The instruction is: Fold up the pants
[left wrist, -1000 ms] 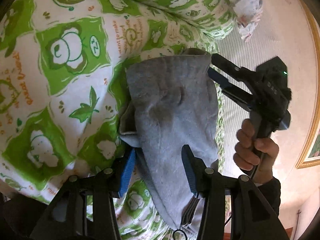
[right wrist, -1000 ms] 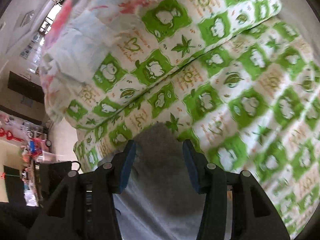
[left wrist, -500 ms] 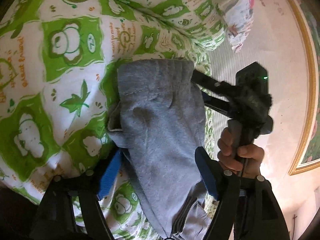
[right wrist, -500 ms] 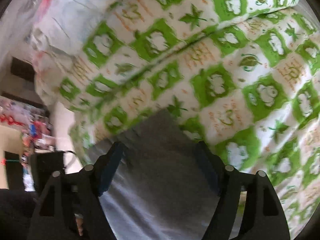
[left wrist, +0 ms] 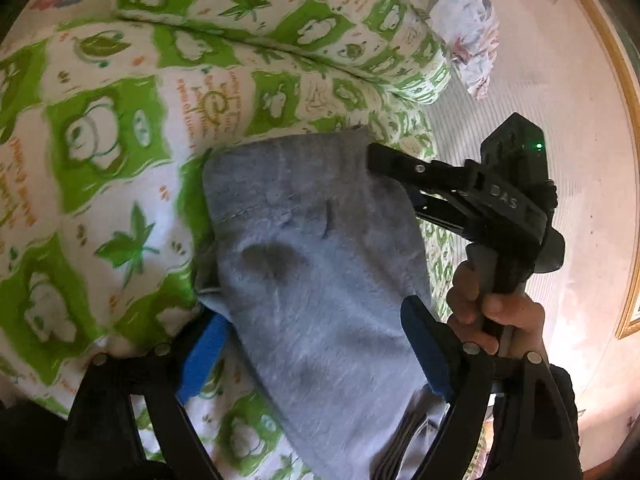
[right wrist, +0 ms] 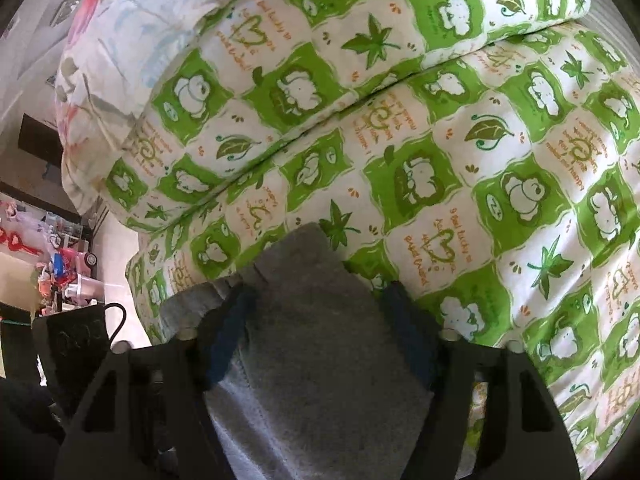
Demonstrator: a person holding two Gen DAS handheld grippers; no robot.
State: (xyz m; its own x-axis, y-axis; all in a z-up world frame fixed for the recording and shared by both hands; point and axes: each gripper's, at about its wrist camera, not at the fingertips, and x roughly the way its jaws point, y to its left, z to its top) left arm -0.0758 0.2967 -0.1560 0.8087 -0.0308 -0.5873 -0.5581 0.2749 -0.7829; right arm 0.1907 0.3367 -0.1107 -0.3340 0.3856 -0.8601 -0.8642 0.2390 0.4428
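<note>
— Item: grey pants point(left wrist: 320, 280), folded, lying on the bed point(left wrist: 120, 200) between my left jaws. State?
— Left gripper point(left wrist: 316, 344) standing wide after opening, releasing; right gripper point(right wrist: 320, 344) straddling the bundle loosely, just narrowing. Next, I judge: tidying.

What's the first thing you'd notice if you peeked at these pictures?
The bright green-and-white bear-print quilt fills both views. In its middle lie the folded grey pants, with the left tongs open around their near end. The right tongs reach in from the right, held by a hand.
</note>
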